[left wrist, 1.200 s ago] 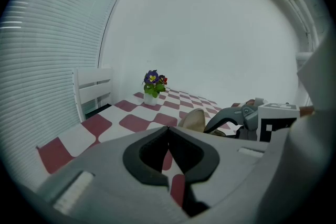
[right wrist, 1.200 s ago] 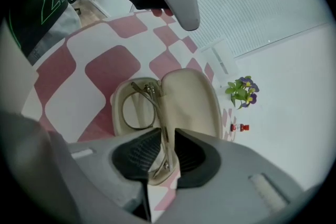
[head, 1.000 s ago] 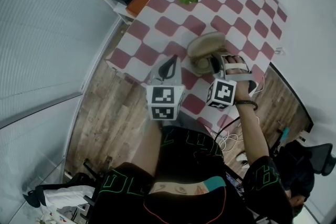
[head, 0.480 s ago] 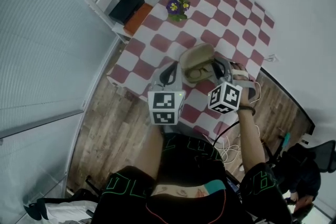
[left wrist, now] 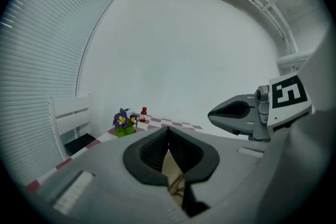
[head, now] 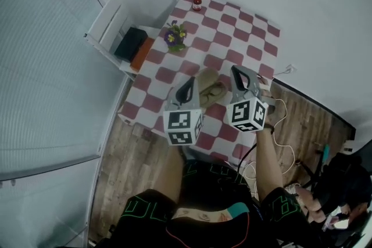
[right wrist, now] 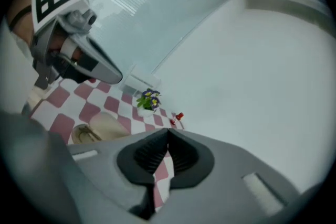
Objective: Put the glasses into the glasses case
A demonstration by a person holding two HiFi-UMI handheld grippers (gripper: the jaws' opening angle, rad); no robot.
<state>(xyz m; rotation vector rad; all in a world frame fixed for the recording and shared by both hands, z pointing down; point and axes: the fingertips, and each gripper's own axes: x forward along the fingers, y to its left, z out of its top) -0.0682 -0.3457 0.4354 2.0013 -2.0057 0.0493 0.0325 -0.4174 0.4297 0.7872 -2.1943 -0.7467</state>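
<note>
Bench layout, head view: the glasses case (head: 204, 78) lies open on the table (head: 244, 43), which is covered by a red-and-white checked cloth. The case is tan. Its lid is folded back toward the far left, and the glasses (head: 218, 92) rest inside the nearer half.

Left gripper (head: 187, 89): in its own view we see the jaws meeting at the tips, with nothing clamped. Through the thin slit under the tips we see tan case and a piece of the frame, so the case sits just beyond and below this tool.

Right gripper (head: 237, 74): the jaws are pressed together at the tips and empty; only checked cloth shows through its slit. From this view the case lies to the left of the jaws and clearly apart from them, with the glasses visible in its hollow.

From the head view the case sits between the two tools, the left gripper on its left and the right gripper on its right. We see neither tool touching it.

Other items: a flower pot (head: 173, 38) with purple and yellow blooms stands far left on the cloth, and a red bottle (head: 197, 2) stands at the far edge. A white chair (head: 110, 23) stands to the left of the table.
</note>
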